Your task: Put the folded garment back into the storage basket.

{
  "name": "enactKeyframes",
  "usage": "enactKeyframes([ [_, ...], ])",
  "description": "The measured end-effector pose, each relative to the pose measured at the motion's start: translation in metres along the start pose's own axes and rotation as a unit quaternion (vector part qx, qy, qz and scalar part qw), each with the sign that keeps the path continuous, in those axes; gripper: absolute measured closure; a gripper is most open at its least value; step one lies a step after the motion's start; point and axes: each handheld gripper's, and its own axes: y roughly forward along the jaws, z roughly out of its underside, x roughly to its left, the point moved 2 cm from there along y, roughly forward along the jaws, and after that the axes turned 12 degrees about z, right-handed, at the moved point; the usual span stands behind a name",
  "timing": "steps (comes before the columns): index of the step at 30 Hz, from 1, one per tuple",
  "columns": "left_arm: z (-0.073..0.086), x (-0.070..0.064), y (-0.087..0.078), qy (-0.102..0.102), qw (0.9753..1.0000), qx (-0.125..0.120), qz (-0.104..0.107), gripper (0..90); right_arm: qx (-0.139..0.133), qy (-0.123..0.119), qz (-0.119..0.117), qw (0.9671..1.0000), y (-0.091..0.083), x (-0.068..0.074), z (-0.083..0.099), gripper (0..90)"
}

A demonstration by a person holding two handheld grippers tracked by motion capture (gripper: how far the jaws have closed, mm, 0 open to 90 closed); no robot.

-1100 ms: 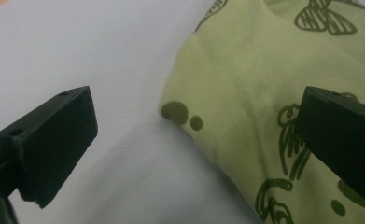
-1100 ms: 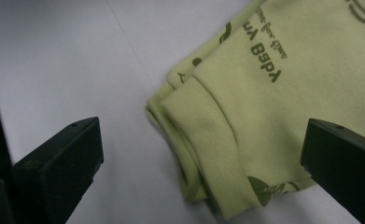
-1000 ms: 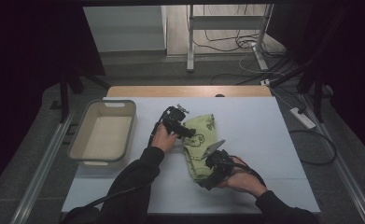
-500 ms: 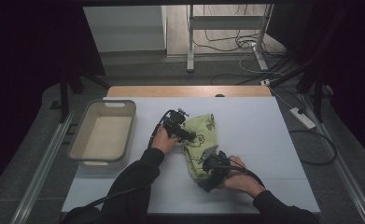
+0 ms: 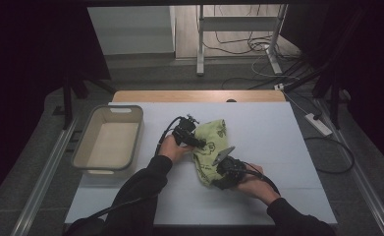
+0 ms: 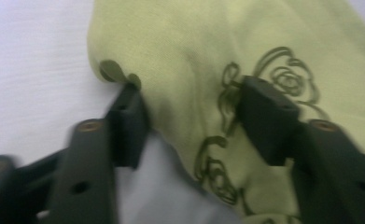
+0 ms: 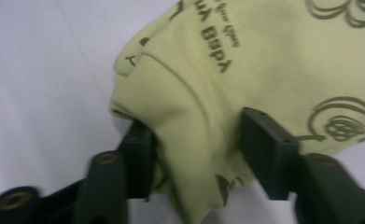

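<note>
Nearest you, your sleeves (image 5: 145, 191) come in over the near edge of the table (image 5: 288, 196), which is covered by a pale, matte sheet with nothing on its near strip but your arms and a trailing cable.

Your right gripper (image 5: 225, 164) sits at the near end of the cloth (image 5: 214, 142). In the right gripper view its jaws stand apart, released, with a ribbed fold of the cloth (image 7: 180, 121) between them; the left jaw touches the fold, the right jaw stands just beside the fabric.

Your left gripper (image 5: 192, 140) is a little farther in, at the cloth's left edge. In the left gripper view its jaws are also spread wide, not clenched; the yellow-green cloth (image 6: 203, 79) with dark rose outlines lies between and under them, its edge against the left jaw.

The cloth lies crumpled at the table's middle, slanting from near right to far.

To your left a beige tub (image 5: 81, 152) sits at the table's left edge, well apart from the cloth.

Beyond the sheet a wooden strip (image 5: 199, 96) shows along the far edge. Past it the floor is grey, with a metal stand (image 5: 199, 44), loose cables (image 5: 251, 46) and a power strip (image 5: 318, 124) at the right. Dark curtains (image 5: 27, 59) close both sides.
</note>
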Motion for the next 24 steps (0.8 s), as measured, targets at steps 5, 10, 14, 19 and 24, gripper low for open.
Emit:
enactKeyframes([
  [5,0.000,-0.004,-0.001,0.005,1.0000,-0.002,-0.006,67.6,0.004,0.010,0.004,0.9999,0.001,-0.008,-0.002,69.7],
  [10,0.000,-0.008,-0.001,0.010,0.9998,-0.006,-0.018,71.5,0.012,0.034,-0.021,0.9991,0.002,-0.015,-0.003,74.1],
  [14,0.001,-0.009,0.000,0.009,0.9996,-0.013,-0.023,71.7,0.012,0.039,-0.031,0.9987,0.002,-0.017,-0.003,75.1],
  [19,0.000,-0.014,-0.001,0.026,0.9987,-0.010,-0.041,72.9,0.011,0.039,-0.032,0.9986,0.001,-0.015,-0.004,76.8],
  [24,-0.003,-0.019,-0.003,0.047,0.9970,-0.008,-0.061,73.0,0.006,0.046,-0.035,0.9983,-0.002,-0.013,-0.006,76.9],
])
